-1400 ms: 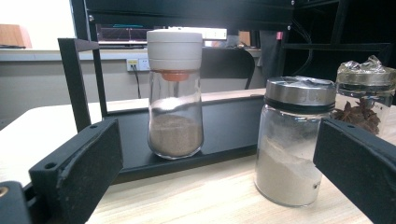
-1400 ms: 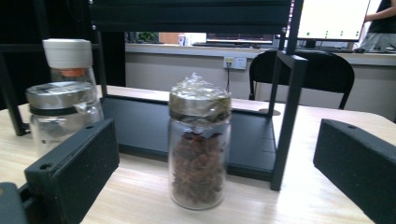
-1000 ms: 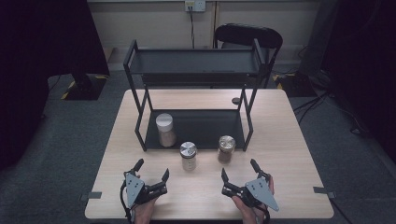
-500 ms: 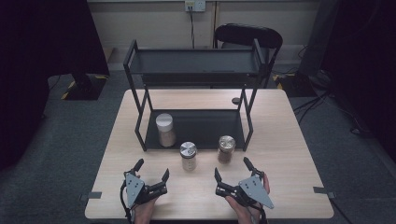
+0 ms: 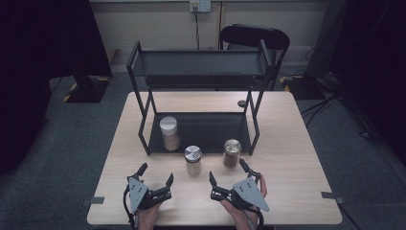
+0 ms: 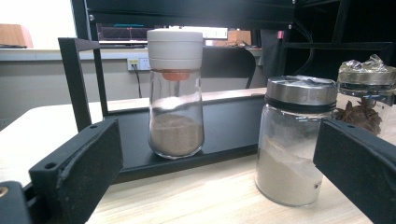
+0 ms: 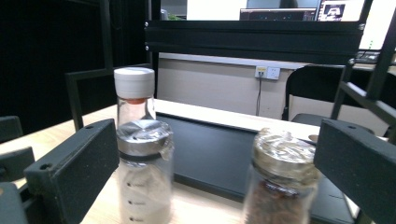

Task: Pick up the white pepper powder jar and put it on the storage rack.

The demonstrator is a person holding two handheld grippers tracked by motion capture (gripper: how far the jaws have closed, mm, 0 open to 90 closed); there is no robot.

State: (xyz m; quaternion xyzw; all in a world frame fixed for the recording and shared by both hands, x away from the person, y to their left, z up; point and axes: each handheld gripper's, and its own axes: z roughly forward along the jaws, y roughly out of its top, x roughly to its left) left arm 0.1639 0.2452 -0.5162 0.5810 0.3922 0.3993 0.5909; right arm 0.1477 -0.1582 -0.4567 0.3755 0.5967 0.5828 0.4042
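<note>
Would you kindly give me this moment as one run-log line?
left gripper: open, empty | right gripper: open, empty | nearest: steel-lid jar, foil-lid jar | white-cap jar: on rack

no words, brands or numbers can be read anywhere. the nearest thing to a marking is a column of short graduation ticks down the glass of the metal-lidded jar of white powder (image 7: pixel 144 186) in the right gripper view; no figures stand beside them. the white-capped jar (image 6: pixel 175 93) and the jar of brown spice (image 7: pixel 280 186) carry no label. the screens (image 7: pixel 299 14) behind the rack are too blurred to read.
</note>
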